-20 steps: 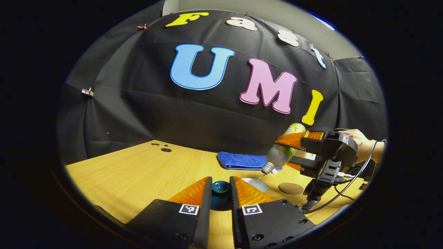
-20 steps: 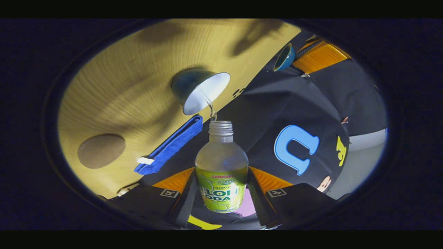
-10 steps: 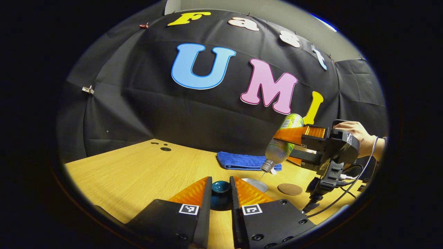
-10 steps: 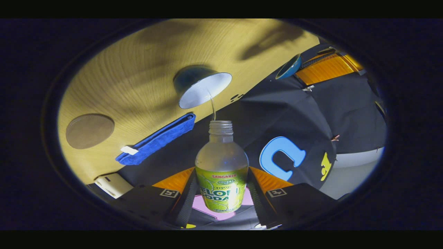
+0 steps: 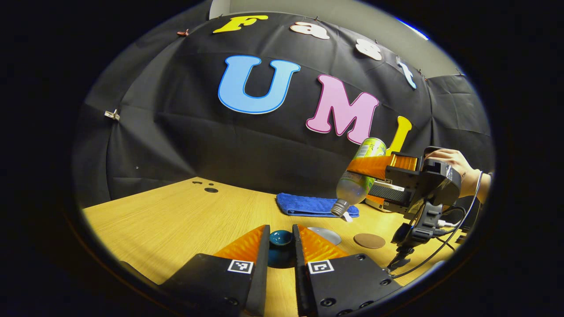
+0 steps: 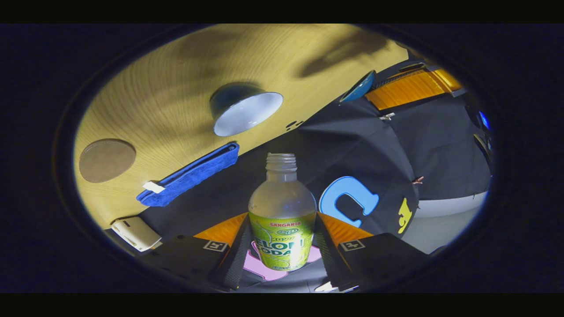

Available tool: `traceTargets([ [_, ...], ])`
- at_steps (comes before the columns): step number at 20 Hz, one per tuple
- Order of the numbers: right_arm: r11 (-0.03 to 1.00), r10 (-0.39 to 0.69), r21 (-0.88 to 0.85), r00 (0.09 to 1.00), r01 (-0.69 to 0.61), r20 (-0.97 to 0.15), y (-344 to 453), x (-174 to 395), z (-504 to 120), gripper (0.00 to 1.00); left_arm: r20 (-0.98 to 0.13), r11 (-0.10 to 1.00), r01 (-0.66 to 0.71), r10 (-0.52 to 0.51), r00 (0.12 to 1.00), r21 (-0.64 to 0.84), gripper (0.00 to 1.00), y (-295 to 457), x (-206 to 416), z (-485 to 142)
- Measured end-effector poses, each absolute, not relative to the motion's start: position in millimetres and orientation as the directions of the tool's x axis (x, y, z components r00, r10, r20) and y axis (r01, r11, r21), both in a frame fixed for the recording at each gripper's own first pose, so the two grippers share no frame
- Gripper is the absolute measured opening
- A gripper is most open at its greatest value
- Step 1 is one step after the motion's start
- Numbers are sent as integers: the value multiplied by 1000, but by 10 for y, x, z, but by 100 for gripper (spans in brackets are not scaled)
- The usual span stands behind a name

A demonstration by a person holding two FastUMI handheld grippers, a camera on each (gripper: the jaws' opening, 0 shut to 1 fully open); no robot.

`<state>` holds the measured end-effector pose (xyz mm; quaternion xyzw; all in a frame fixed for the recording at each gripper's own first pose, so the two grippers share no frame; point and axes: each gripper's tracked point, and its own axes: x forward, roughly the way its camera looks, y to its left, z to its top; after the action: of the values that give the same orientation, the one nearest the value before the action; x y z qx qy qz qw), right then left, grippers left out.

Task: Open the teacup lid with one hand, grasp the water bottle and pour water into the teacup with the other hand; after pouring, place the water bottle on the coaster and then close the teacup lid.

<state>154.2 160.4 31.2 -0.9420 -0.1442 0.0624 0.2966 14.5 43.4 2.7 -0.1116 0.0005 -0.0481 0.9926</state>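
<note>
Closest to you, at six o'clock in the left gripper view, your left gripper (image 5: 281, 240) is clamped on the knob of the dark teal teacup lid (image 5: 280, 238), held clear of the cup, so the opening step reads as done. Just past it, toward four o'clock, the teacup (image 5: 324, 234) shows its pale open mouth on the wooden table (image 5: 176, 220), with the round brown coaster (image 5: 369, 240) bare beside it. Farther right, near three o'clock, your right gripper (image 5: 370, 169) grips the water bottle (image 5: 358, 178) around its green label, tilted neck-down above the cup; no stream is visible from the uncapped mouth, which suggests pouring is over or pausing. The right gripper view shows both fingers pressing the bottle's label at six o'clock, the upper bottle clear and seemingly near empty. Left to do: set the bottle on the coaster, then replace the lid. At the back lies a folded blue towel (image 5: 308, 205).
</note>
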Motion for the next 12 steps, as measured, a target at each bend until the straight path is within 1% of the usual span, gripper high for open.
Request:
traceTargets([
  [2, -773, 284, -601, 958, 201, -45, 1547, 1568, 278, 77, 11, 970, 95, -95, 995, -222, 31, 438, 151, 30],
  [3, -748, 259, -644, 964, 159, -62, 1498, 1571, 213, 76, 11, 971, 92, -92, 996, -222, 31, 442, 152, 36],
  [4, -698, 225, -709, 971, 99, -86, 1419, 1585, 139, 77, 11, 971, 91, -91, 996, -222, 31, 449, 152, 33],
  [5, -623, 194, -782, 974, 33, -113, 1341, 1572, 60, 74, 10, 971, 90, -90, 996, -223, 31, 449, 154, 31],
  [6, -538, 173, -843, 976, -21, -134, 1269, 1534, -2, 77, 11, 971, 88, -88, 996, -223, 31, 449, 151, 30],
  [8, -364, 130, -926, 978, -104, -161, 1175, 1518, -99, 76, 10, 972, 83, -83, 996, -221, 31, 461, 152, 33],
  [10, -176, 88, -968, 976, -180, -198, 1128, 1522, -164, 77, 10, 972, 84, -84, 996, -220, 31, 451, 159, 29],
  [12, 37, 84, -969, 967, -244, -240, 1160, 1550, -150, 77, 9, 976, 75, -75, 997, -207, 31, 480, 154, 26],
])
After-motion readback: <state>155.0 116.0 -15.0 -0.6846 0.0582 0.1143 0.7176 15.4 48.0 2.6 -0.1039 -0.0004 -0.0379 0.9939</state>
